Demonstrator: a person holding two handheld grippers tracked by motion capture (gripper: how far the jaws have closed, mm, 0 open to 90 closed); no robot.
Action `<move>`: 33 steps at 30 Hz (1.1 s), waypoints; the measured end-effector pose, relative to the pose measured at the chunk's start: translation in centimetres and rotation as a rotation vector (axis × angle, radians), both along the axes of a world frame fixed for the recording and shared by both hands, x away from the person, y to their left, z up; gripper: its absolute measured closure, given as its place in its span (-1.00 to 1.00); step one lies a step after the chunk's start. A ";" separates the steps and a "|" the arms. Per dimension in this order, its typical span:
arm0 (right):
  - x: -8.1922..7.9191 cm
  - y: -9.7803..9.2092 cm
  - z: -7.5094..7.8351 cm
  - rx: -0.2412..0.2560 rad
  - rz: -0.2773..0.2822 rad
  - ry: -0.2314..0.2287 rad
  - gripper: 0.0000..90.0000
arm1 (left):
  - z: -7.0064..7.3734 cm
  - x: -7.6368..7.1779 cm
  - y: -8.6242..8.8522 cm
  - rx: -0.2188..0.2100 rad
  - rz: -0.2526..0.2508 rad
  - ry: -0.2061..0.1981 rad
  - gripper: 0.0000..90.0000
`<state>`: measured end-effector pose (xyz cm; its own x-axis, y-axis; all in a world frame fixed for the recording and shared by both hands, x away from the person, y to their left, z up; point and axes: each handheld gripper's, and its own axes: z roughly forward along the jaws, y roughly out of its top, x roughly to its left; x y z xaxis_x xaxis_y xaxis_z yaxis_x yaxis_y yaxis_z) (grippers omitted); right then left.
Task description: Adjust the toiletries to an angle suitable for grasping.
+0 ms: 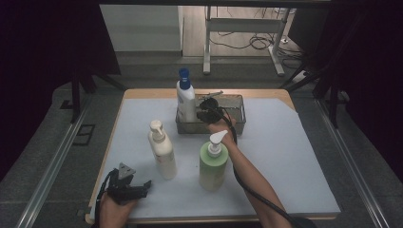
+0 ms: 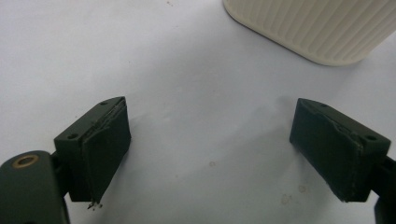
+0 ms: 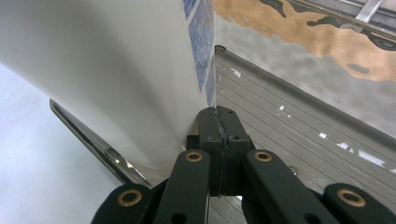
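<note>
High view: the right claw (image 1: 207,110) sits inside the metal basket (image 1: 237,124) at the table's far middle, just beside the white bottle (image 1: 186,100) with a blue cap standing in the basket's left end. The green pump bottle (image 1: 213,164) partly hides the right hand. The left claw (image 1: 142,188) rests near the table's (image 1: 285,161) front edge, close to the cream pump bottle (image 1: 161,149).

Left gripper view: jaws wide apart, nothing between; the cream bottle (image 2: 322,28) is cut off at the top.

Right gripper view: jaws pressed together, empty, beside the white bottle's wall (image 3: 116,70); contact cannot be judged.
</note>
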<state>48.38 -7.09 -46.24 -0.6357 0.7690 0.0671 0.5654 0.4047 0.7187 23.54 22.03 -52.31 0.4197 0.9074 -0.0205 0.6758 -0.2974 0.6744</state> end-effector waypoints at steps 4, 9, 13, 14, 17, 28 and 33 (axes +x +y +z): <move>0.0 0.0 0.0 0.005 -0.001 0.001 0.99 | 0.0 0.0 0.0 0.000 0.000 0.000 -0.73; -0.1 0.1 0.0 0.012 0.003 0.004 0.99 | 0.0 0.0 0.0 -0.001 0.001 0.001 -0.73; -0.3 0.4 0.0 0.014 0.018 0.000 0.99 | 0.0 0.0 0.0 -0.002 0.001 0.001 -0.73; -0.3 0.4 0.0 0.014 0.018 0.000 0.99 | 0.0 0.0 0.0 -0.002 0.001 0.001 -0.73; -0.4 0.6 0.0 0.017 0.034 0.005 0.98 | 0.0 0.0 0.0 -0.001 0.001 0.001 -0.73; -0.7 1.1 0.1 0.025 0.066 0.005 0.99 | 0.0 0.0 0.0 -0.001 0.001 0.001 -0.73; -0.7 1.1 0.1 0.028 0.072 0.013 0.99 | 0.0 0.0 0.0 -0.001 0.002 0.001 -0.73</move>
<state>47.67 -6.04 -46.18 -0.6885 0.7187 0.0969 0.5448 0.4244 0.7233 23.53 22.00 -52.31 0.4182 0.9081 -0.0218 0.6770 -0.2956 0.6740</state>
